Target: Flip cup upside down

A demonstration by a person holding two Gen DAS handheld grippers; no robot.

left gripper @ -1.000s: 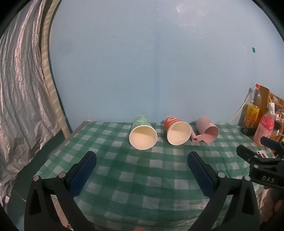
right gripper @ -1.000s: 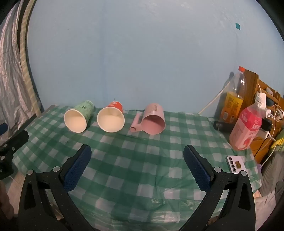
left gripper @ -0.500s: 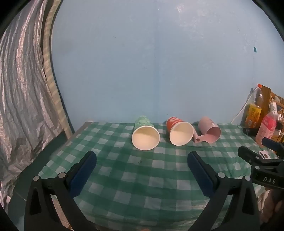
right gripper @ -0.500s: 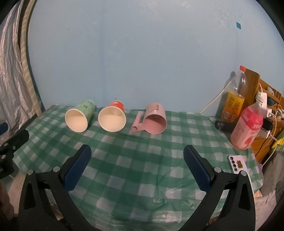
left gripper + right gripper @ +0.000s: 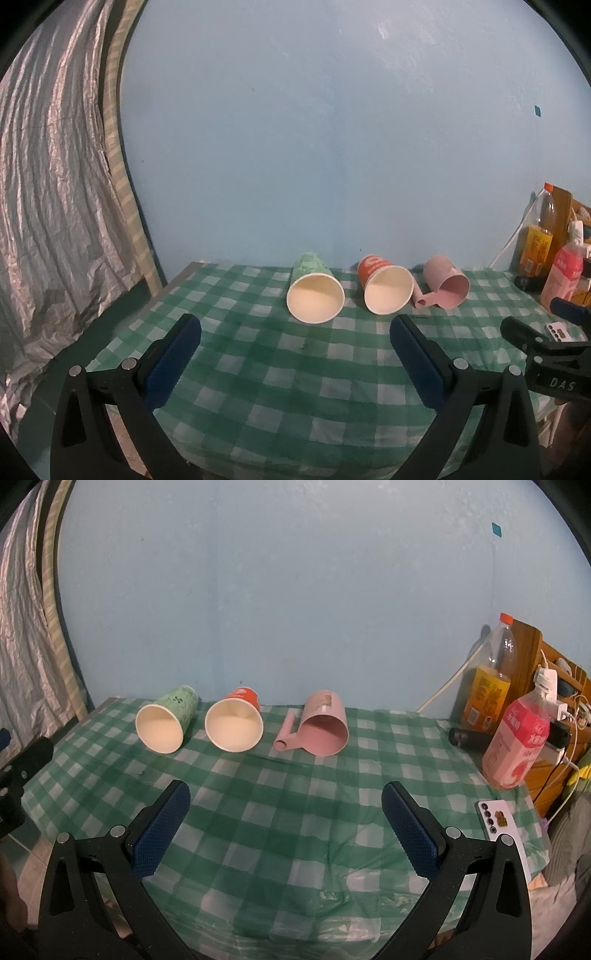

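three cups on sides: green cup (image 5: pixel 315 291), red cup (image 5: pixel 386 288), pink mug (image 5: pixel 447 287).

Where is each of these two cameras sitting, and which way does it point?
Left wrist view: rides the left claw, facing the green cup and wall; the right claw's tip shows at right.
Right wrist view: rides the right claw, facing the pink mug.
Both views show the red cup and checked tablecloth.

The counter (image 5: pixel 295 812), covered in green-and-white checked cloth, carries three cups lying on their sides in a row near the back: a green paper cup (image 5: pixel 166 720), a red paper cup (image 5: pixel 236 722) and a pink handled cup (image 5: pixel 323 725). Toward its right side stand a pink bottle (image 5: pixel 517 742) and an orange bottle (image 5: pixel 487 686), with a phone (image 5: pixel 496 819) lying flat near the edge.
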